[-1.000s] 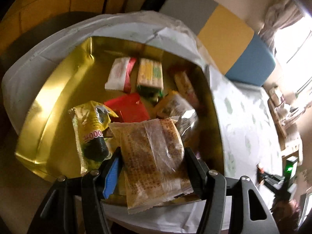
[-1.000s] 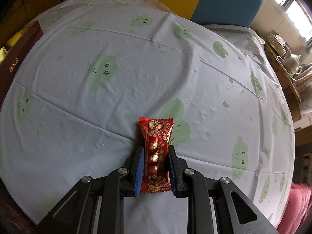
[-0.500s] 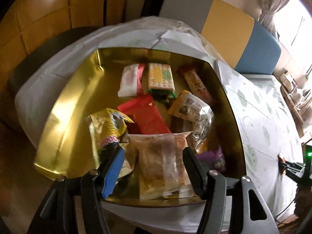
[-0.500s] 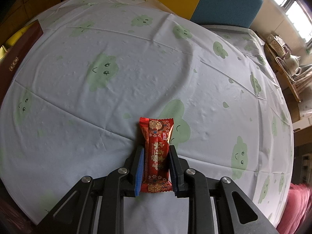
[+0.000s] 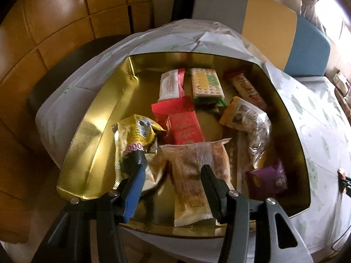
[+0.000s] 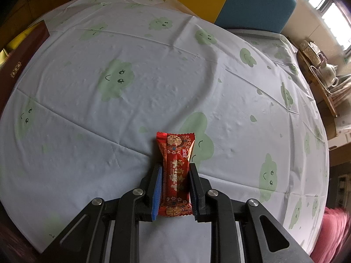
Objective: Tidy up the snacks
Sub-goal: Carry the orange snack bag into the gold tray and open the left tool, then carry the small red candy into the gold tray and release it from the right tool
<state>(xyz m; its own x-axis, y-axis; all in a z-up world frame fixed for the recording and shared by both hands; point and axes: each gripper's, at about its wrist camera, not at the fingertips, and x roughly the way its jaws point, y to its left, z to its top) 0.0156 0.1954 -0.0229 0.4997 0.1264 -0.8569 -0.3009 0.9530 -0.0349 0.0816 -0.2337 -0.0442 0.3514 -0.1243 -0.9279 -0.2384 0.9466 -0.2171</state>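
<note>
In the left wrist view, a gold-lined box (image 5: 92,118) holds several wrapped snacks. A clear-wrapped brown biscuit pack (image 5: 193,175) lies at its near edge, free of my left gripper (image 5: 173,168), which is open above it. A yellow packet (image 5: 136,135), a red pack (image 5: 182,125) and a purple one (image 5: 267,179) lie around. In the right wrist view, my right gripper (image 6: 175,171) is shut on a red and gold snack bar (image 6: 175,164), held just above the tablecloth.
The table carries a white cloth with green cloud prints (image 6: 116,81). The box's dark red side (image 6: 22,50) stands at the far left of the right wrist view. Yellow and blue chair backs (image 6: 252,4) stand behind the table. A teapot shelf (image 6: 324,74) is at right.
My left gripper opened and let the biscuit pack drop into the box, then drew back and up. The right gripper and its red bar have not moved.
</note>
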